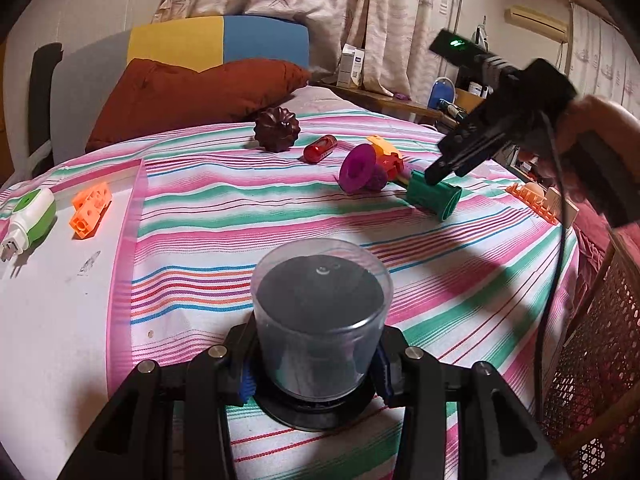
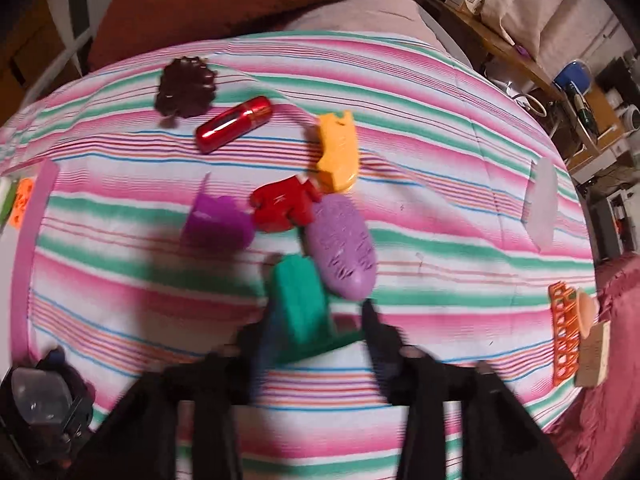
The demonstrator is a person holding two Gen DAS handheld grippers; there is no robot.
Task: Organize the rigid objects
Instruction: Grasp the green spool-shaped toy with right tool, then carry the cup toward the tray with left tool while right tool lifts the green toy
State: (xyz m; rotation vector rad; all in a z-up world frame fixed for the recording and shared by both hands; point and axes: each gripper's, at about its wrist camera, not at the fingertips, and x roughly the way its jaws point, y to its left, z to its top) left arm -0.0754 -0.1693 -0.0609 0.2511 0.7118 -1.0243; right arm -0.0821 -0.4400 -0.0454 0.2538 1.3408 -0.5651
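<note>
The green ribbed spool (image 2: 300,304) lies on its side on the striped bedspread (image 2: 440,208), right of the middle. In the right wrist view its long axis runs from the near claw out toward the far side, with a flat flange at the near end. It looks like hard plastic with ridges along its length.

The right claw (image 2: 316,336) stands over the spool with its 2 fingers apart, one on each side of the body. Motion blur hides whether either pad touches it. In the left wrist view the right claw's tip (image 1: 436,174) sits at the spool's (image 1: 434,196) far end.

The left claw (image 1: 310,376) is clamped on a clear plastic cup (image 1: 320,312) that stands mouth down over a dark round core on a black disc base, near the bed's front edge.

Just beyond the spool lie a purple perforated oval (image 2: 344,248), a red blocky piece (image 2: 282,206), a yellow piece (image 2: 338,152) and a purple flanged piece (image 2: 218,222), packed close together. Farther left lie a glossy red cylinder (image 2: 234,124) and a dark brown fluted mould (image 2: 186,88).

At far left a white tray (image 1: 60,300), cut off by the frame, holds an orange holed block (image 1: 90,210) and a green and white plug-in device (image 1: 32,216).
</note>
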